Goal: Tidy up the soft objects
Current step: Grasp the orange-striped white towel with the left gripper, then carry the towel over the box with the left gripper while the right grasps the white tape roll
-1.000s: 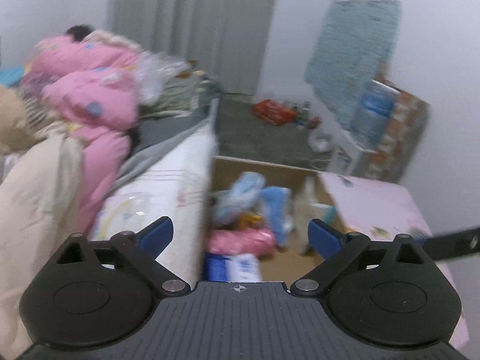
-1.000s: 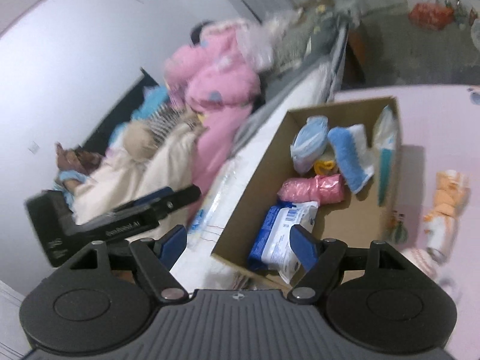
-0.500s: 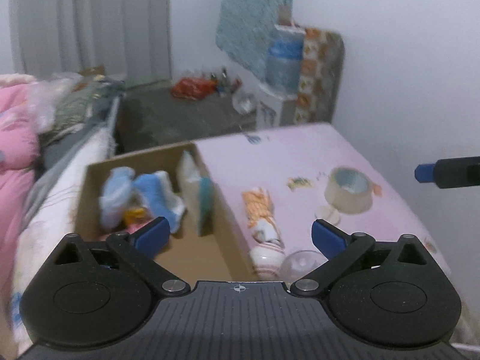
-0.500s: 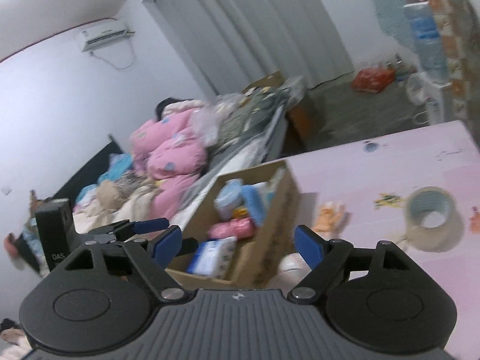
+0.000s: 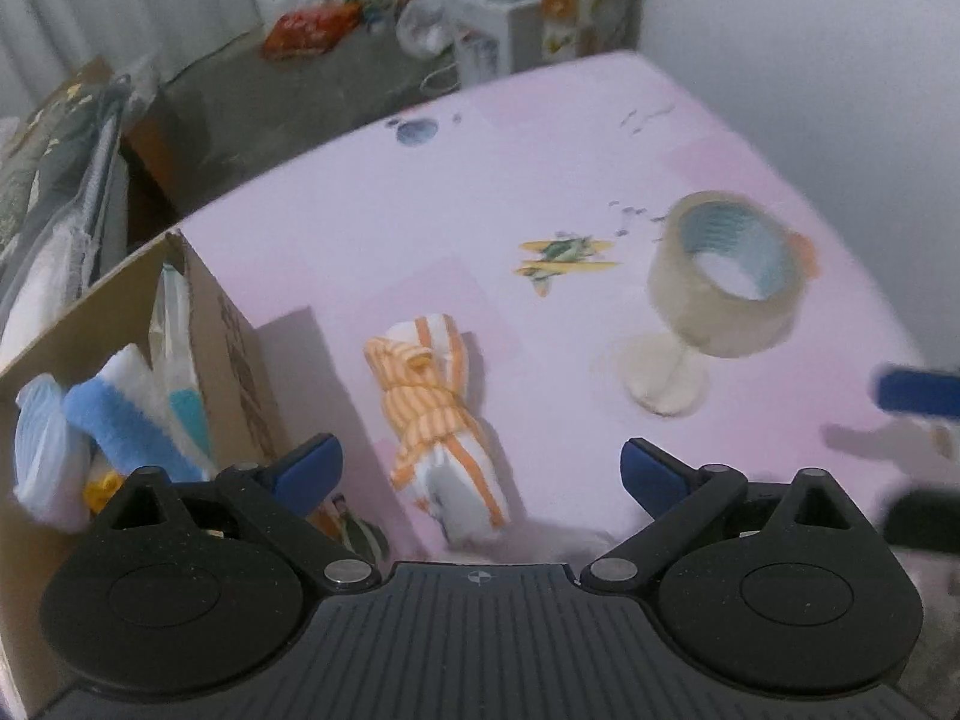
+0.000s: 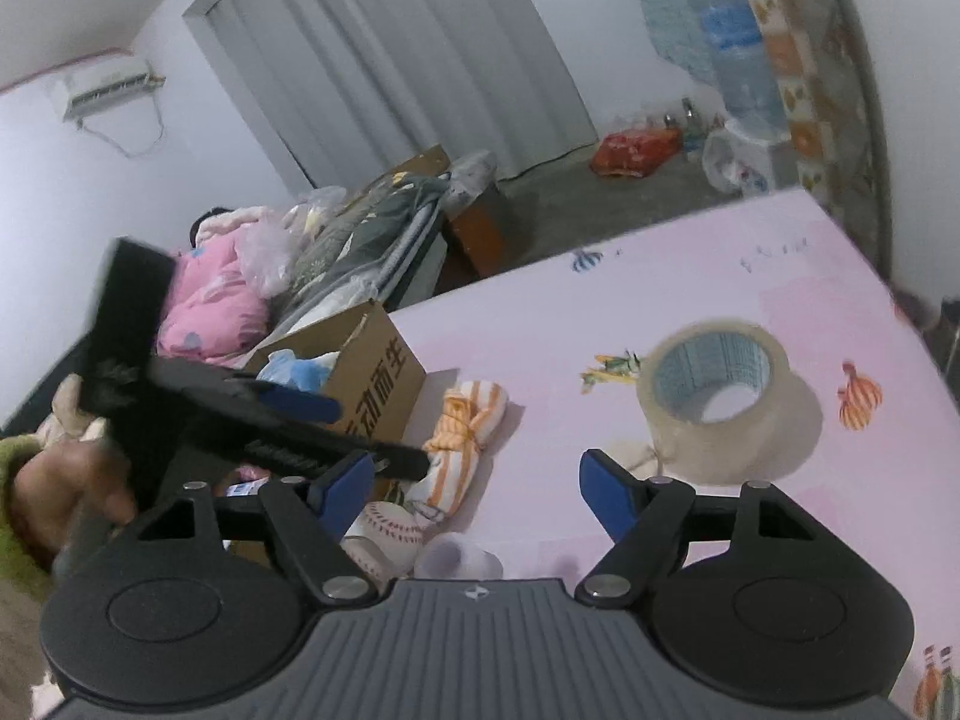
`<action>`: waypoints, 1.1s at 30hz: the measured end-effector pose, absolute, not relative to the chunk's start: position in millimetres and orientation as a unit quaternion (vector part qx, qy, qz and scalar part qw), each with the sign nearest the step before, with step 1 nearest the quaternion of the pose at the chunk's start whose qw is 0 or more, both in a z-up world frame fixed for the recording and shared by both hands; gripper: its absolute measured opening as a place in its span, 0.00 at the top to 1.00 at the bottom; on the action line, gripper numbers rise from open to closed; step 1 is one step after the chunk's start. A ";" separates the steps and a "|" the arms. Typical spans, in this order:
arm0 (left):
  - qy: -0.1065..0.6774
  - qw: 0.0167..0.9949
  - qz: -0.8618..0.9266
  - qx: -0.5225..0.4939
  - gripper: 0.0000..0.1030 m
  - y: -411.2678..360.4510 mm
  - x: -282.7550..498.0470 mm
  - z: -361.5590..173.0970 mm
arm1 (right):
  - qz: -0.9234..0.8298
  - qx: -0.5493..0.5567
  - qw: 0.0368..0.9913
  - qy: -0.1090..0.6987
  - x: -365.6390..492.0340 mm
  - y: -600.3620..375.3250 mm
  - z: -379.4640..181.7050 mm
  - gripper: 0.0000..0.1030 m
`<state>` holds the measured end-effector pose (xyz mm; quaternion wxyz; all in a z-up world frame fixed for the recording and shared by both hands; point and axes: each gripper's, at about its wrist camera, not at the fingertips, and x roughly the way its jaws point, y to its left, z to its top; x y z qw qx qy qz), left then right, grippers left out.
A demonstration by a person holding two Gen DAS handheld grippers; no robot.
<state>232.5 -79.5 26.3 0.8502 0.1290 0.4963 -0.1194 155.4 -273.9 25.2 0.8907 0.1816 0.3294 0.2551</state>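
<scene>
Both tongs, left (image 5: 480, 468) and right (image 6: 474, 483), gape empty above the striped cloth bundle (image 5: 435, 414) (beside the box (image 5: 240, 348)), likely next to grab.

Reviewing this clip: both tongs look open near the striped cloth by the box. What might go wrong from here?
1. The orange-striped cloth is a loosely tied bundle; a pinch by the left tongs may catch one fold and let it unravel.
2. It lies close beside the cardboard box, so the tongs may bump the wall.
3. The baseball and tape roll sit nearby; the right tongs may grab a hard item by mistake.
</scene>
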 end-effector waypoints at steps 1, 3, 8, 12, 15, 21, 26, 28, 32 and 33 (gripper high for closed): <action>0.502 0.848 -0.112 0.131 0.03 -80.4 238.3 22.2 | 0.257 0.192 0.887 0.332 156.4 -279.0 20.9 0.52; 0.518 0.840 -0.097 0.127 0.06 -80.0 251.8 11.9 | 0.253 0.202 0.886 0.331 157.0 -288.0 12.3 0.52; 0.552 0.821 -0.074 0.125 0.22 -82.3 274.7 -9.4 | 0.248 0.209 0.886 0.331 156.4 -301.5 1.0 0.52; 0.564 0.812 -0.062 0.132 0.32 -86.5 284.6 -25.0 | 0.253 0.204 0.886 0.330 155.7 -301.8 -2.8 0.52; 0.573 0.808 -0.057 0.128 0.40 -86.4 290.4 -33.5 | 0.256 0.189 0.889 0.330 156.2 -296.7 -4.8 0.52; 0.558 0.819 -0.049 0.126 0.60 -79.4 287.5 -37.5 | 0.267 0.168 0.889 0.331 156.6 -285.8 -7.5 0.52; 0.536 0.836 -0.053 0.109 0.62 -71.2 280.9 -26.0 | 0.276 0.159 0.883 0.345 160.3 -276.9 -13.4 0.52; 0.524 0.845 -0.060 0.092 0.62 -67.4 277.4 -17.0 | 0.285 0.154 0.877 0.355 164.9 -270.5 -16.5 0.53; 0.496 0.862 -0.071 0.078 0.62 -65.8 266.7 0.9 | 0.308 0.135 0.862 0.379 178.8 -250.7 -22.7 0.54; 0.490 0.866 -0.073 0.074 0.62 -64.7 262.7 5.9 | 0.314 0.130 0.857 0.388 183.1 -244.6 -24.5 0.54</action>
